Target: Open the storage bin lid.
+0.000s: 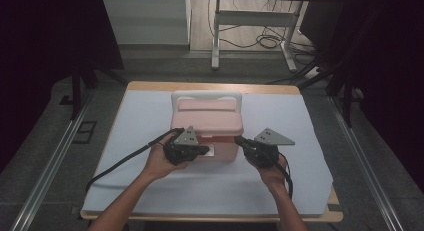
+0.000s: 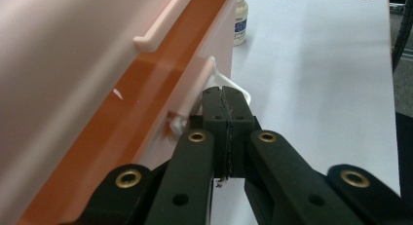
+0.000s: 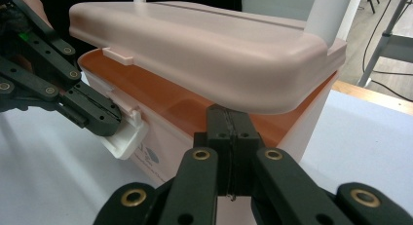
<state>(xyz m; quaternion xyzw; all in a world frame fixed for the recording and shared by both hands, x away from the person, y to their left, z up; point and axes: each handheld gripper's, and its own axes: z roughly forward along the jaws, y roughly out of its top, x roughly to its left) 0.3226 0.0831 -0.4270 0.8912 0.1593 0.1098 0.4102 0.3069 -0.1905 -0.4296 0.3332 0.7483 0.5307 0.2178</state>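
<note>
Pink plastic, a lidded storage box (image 1: 207, 125) with a white carry handle (image 1: 206, 95), stands in the middle of the white-covered table (image 1: 300, 176), near enough for both my hands. Its lid (image 3: 204, 45) sits raised above the orange rim, the white front latch (image 3: 125, 139) flipped down and loose. My left gripper (image 2: 225, 96), jaws pressed together with nothing between them, has its tip at that latch, I judge to work it as a blunt finger. My right gripper (image 3: 228, 119), jaws likewise together and empty, noses under the lid's overhanging front edge by the corner, well placed to lever upward. A small white bottle (image 2: 239, 18) stands beyond the box's side. The cloth in front of and either side of the box is bare, so I can draw back freely.
</note>
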